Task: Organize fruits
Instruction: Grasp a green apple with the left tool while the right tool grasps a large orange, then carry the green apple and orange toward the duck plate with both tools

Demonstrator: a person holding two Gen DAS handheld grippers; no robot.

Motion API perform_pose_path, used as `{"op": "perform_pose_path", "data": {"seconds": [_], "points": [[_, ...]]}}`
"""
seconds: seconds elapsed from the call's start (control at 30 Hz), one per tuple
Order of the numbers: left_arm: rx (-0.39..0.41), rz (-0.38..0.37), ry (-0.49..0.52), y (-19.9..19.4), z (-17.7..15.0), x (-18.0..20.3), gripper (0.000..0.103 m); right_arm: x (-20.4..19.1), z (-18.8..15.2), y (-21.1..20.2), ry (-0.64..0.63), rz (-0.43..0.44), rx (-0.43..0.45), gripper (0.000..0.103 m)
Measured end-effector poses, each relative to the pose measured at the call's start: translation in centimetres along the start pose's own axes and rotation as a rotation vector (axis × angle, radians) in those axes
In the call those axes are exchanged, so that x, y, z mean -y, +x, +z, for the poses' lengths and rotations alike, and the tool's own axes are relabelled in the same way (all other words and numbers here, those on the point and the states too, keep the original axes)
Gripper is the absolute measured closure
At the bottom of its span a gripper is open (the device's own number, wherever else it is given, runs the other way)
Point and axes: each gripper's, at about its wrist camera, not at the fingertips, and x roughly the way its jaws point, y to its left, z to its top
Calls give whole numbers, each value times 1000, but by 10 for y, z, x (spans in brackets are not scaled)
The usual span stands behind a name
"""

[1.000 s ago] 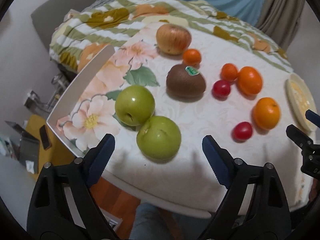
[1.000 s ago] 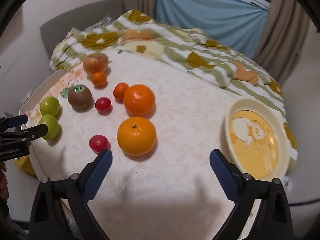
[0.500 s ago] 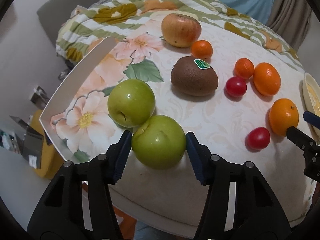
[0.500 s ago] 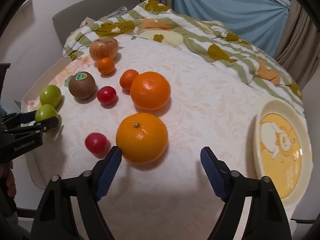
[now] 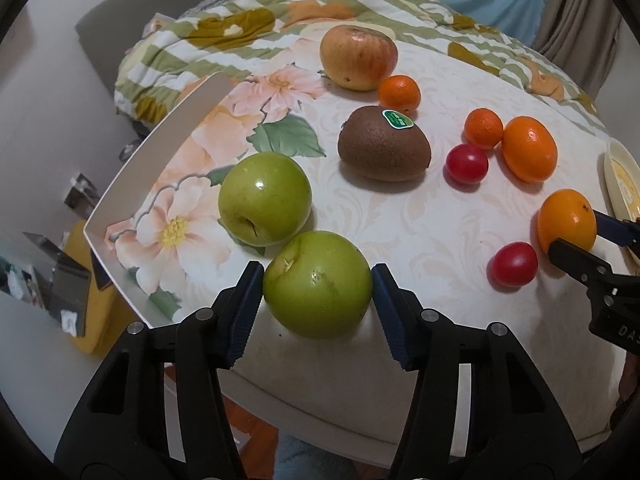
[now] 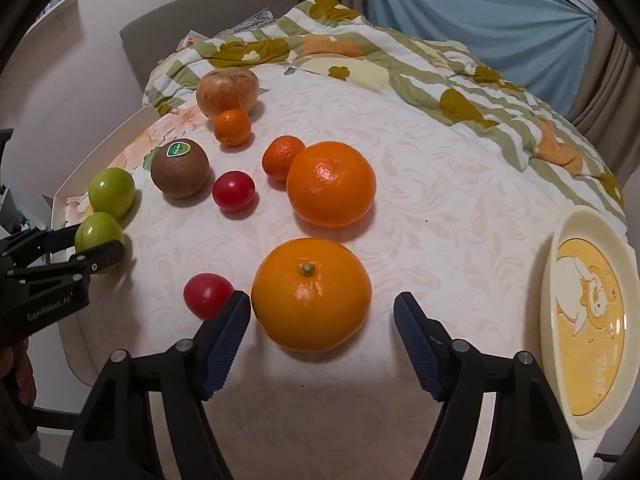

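Left tongs [image 5: 318,286] have clamped green apple [image 5: 318,285].

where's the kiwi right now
The kiwi lies mid-table in the left wrist view, between the red-yellow apple behind it and the two green apples in front, with a cherry tomato to its right.

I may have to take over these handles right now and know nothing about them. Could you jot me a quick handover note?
Left tool: shut on the near green apple, by the floral tray.
Right tool: jaws closing around the near orange; a gap shows on its right side.
On the table: second green apple, kiwi, red-yellow apple, more oranges, two tomatoes. Yellow plate sits at the right, bare.
Done: no fruit is sorted.
Left: finish both grasps, then group the fruit.
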Motion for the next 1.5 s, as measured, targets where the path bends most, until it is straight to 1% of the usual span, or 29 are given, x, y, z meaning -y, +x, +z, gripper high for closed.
{"op": "perform_pose_path", "data": {"seconds": [0.07, 0.13, 0.3, 0.5, 0.73, 0.97, 1.13, 1.27, 1.5], "points": [[4, -7, 0, -3, -3, 1, 41, 0, 1, 3, 4, 12, -7, 42], [8, -12, 4, -6, -6, 4, 41, -1, 0, 5, 2, 17, -9, 46], [29, -23, 12, -14, -11, 8, 41, -3, -1, 1, -14, 10, 9, 47], [57, -38, 18, -31, -9, 10, 41, -3, -1, -11, -13, 9, 32, 47], [107, -57, 41, -66, 2, 21, 41, 5, 3, -41, 7, -7, 72, 47], [185, -97, 110, -110, 22, 44, 41, 28, 3, -91, 69, -61, 137, 47], [239, -158, 166, -133, 42, 74, 41, 51, -1, -125, 127, -114, 185, 47], [285, -234, 241, -148, 62, 108, 41, 75, -8, -150, 194, -179, 216, 47], [308, -370, 381, -152, 93, 179, 41, 124, -18, -177, 326, -290, 236, 47]]}}
